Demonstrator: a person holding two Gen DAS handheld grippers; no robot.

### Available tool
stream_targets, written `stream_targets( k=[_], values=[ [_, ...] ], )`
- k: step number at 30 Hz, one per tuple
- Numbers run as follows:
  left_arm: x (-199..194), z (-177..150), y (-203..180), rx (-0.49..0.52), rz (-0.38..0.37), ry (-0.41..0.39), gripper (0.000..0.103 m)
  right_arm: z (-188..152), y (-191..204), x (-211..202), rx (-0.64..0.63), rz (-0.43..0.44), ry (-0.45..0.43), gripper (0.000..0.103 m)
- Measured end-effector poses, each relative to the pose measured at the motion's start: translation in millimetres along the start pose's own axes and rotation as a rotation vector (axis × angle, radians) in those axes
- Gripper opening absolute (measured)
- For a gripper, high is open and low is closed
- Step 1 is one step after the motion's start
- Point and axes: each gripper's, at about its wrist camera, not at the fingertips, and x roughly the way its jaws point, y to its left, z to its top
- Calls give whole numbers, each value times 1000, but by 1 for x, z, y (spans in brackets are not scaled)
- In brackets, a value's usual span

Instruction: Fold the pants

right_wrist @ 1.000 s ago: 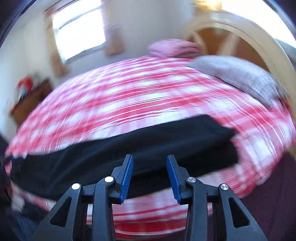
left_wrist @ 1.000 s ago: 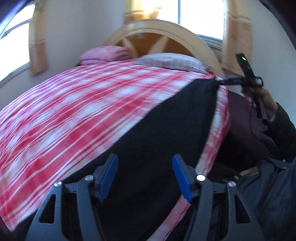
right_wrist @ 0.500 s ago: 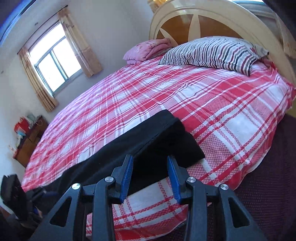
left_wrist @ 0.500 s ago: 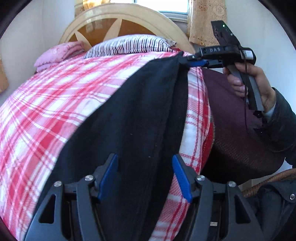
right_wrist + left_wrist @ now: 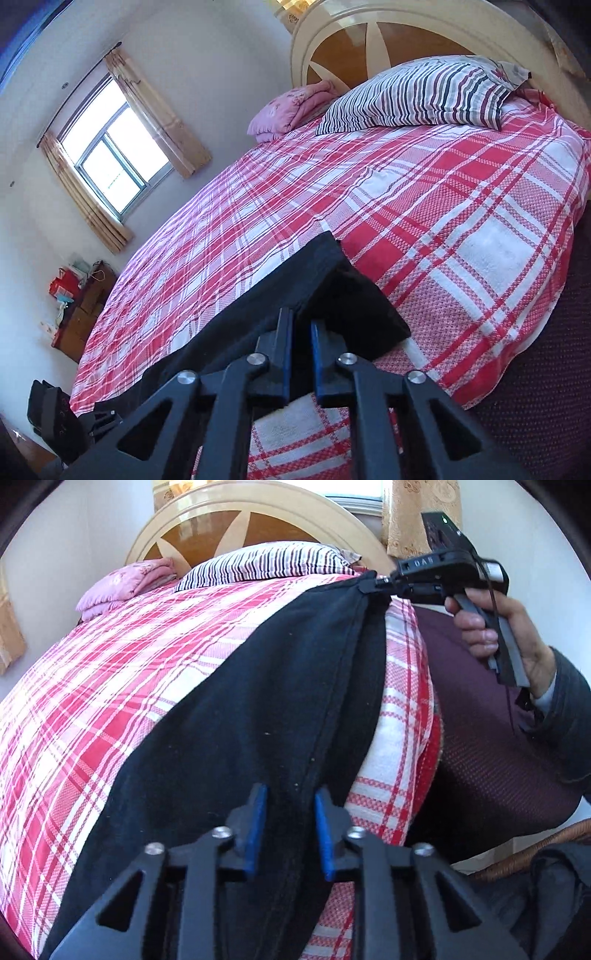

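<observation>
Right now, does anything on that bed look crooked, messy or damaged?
Nothing looks damaged or spilled. The black pants lie stretched along the edge of the red plaid bedsheet, but the two layers don't line up: the lower layer sticks out past the upper one at the end in the right gripper.

You get bright daylight from the window (image 5: pixel 110 162) far left of your tongs, sharp focus throughout, and heavy fisheye bending with dark corners.
</observation>
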Motion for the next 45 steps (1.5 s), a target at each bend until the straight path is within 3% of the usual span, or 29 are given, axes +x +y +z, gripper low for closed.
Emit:
stream_targets(
  k=[6,14,15,23,35,37,42,45],
  values=[
    [-6,4,4,-44,-78,-28,12,2,10,-10,-43,36,-52,4],
    [2,4,-3,-13,-41,-11,13,4,34,-36,-115,90,-130,3],
    [0,3,-3,-15,-37,-13,9,4,36,-37,-118,94,-132,3],
    [-28,9,0,-46,-73,-82,5,3,30,-44,-105,109,-147,3],
    [-3,-2,-10,-47,-148,-14,5,-17,-27,-20,84,76,17,4],
    [-2,-3,-11,-47,-150,-15,5,-17,-33,-17,113,77,17,7],
    [-4,-5,-10,-54,-164,-24,5,-11,-44,-33,141,-28,-52,50],
    [-11,-8,-8,-61,-160,-42,5,-4,-49,-50,165,-74,-124,50]
  ],
)
